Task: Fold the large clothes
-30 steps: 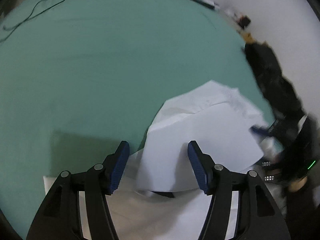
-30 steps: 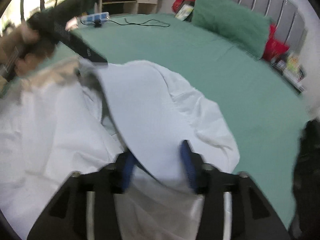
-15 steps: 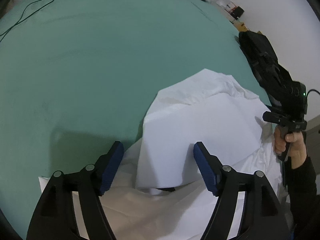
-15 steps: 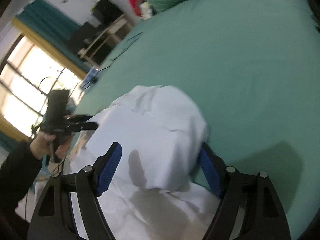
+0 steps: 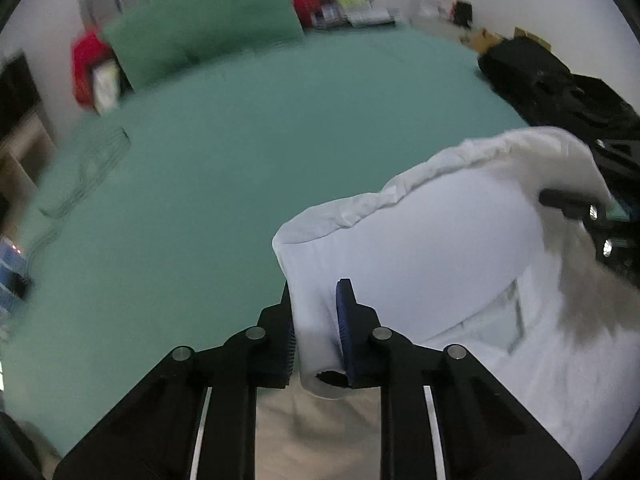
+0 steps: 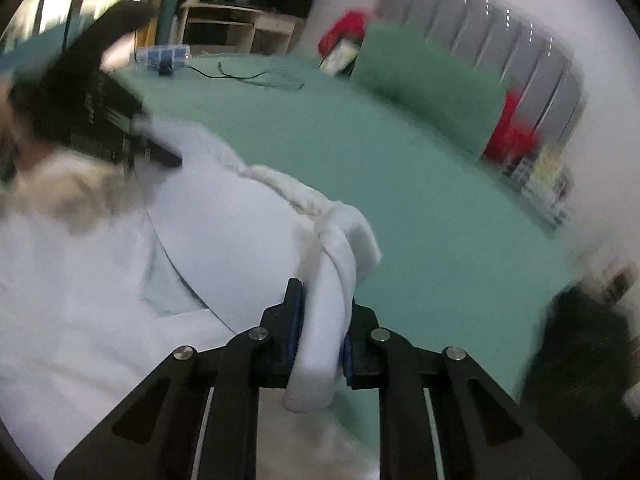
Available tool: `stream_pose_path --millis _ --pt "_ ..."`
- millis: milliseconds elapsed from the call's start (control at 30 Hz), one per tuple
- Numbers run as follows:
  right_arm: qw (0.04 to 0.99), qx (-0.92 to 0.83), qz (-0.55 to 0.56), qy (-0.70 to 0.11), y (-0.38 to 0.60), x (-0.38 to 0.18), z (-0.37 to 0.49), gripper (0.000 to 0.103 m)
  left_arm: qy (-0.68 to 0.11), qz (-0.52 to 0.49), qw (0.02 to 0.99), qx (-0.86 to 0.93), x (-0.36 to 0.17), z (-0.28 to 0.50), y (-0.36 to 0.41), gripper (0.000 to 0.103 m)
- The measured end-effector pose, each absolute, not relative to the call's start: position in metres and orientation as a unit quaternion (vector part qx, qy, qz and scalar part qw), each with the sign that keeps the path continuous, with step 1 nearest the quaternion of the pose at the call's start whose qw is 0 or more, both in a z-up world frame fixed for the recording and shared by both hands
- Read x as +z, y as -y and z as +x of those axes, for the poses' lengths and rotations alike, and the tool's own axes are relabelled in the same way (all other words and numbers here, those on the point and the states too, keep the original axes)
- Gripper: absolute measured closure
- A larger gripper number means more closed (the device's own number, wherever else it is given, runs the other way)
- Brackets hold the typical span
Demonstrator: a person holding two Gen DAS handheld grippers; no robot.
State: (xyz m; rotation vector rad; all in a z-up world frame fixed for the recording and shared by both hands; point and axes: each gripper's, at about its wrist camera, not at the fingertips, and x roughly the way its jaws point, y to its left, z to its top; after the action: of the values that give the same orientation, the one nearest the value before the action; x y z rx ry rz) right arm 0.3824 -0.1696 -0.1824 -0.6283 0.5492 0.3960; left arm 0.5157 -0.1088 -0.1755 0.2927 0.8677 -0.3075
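**Green bed, white garment lifted at both corners**

Green bed (image 5: 248, 152) is spread beneath a white garment (image 5: 420, 240), raised off it. The left gripper (image 5: 314, 312) and right gripper (image 6: 320, 320) are each clamped on a bunched corner. Bunched cloth could be pulled loose, spoiling the fold.

Both wrist views look closely along their fingers, sharing the bed (image 5: 248, 152).
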Motion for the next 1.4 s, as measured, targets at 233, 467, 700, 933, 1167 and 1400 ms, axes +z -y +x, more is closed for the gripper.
stream_pose_path --millis 233,467,700,933,1167,1400 --pt "0.880 0.168 -0.397 -0.201 0.153 -0.216 0.354 0.085 -0.381 0.242 0.884 -0.125 -0.194 0.480 0.129 0.083" --pt "0.842 0.207 -0.455 -0.204 0.177 -0.217 0.303 0.077 -0.401 0.185 0.884 -0.154 -0.178 0.441 0.109 0.080" --pt "0.836 0.219 -0.424 -0.271 0.206 -0.224 0.266 0.061 -0.422 0.168 0.873 -0.179 -0.179 0.383 0.092 0.080" --pt "0.848 0.227 -0.320 -0.356 0.237 -0.206 0.244 0.047 -0.470 0.110 0.855 -0.187 -0.190 0.330 0.053 0.076" --pt "0.914 0.226 -0.165 -0.295 0.240 -0.156 0.246 0.037 -0.420 0.027 0.892 -0.165 -0.146 0.320 0.021 0.076" --pt "0.928 0.190 0.101 -0.305 0.250 -0.141 0.324 0.030 -0.372 -0.066 0.913 -0.157 -0.098 0.385 0.034 0.064"
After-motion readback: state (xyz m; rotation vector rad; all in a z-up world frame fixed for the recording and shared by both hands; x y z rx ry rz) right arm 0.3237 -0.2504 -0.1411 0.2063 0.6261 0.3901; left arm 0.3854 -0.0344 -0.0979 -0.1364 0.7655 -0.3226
